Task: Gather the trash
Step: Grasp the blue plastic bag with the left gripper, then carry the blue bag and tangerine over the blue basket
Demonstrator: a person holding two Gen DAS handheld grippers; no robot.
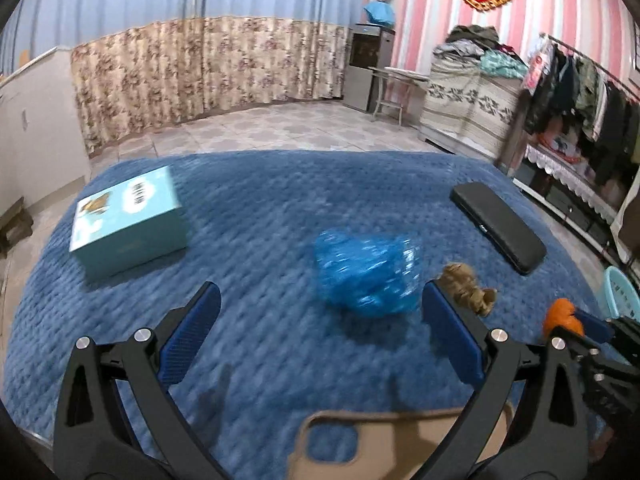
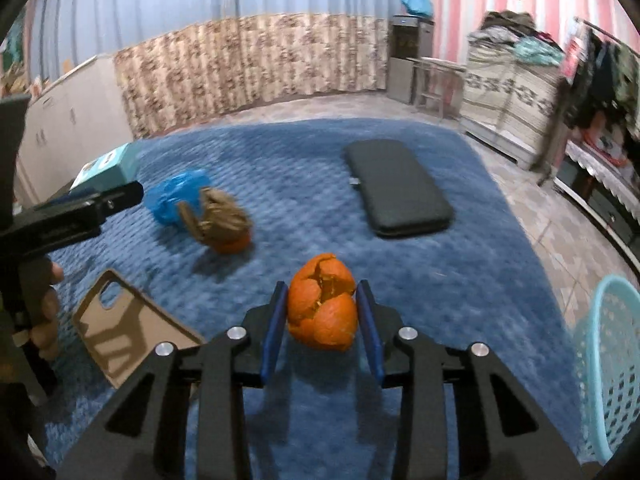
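On the near right of the blue blanket (image 2: 320, 184) our right gripper (image 2: 322, 312) pinches an orange peel (image 2: 322, 304); our left gripper (image 1: 320, 320) hangs spread. Still uncollected, we judge: blue plastic bag (image 1: 366, 272), brown scrap (image 1: 466, 284), cardboard (image 2: 128, 332); basket (image 2: 612, 372) waits right.

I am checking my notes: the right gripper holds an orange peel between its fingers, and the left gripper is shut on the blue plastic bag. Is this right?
Not quite. The left gripper is open, as the left wrist view shows; the blue plastic bag lies ahead of it untouched. The right gripper does hold the orange peel.
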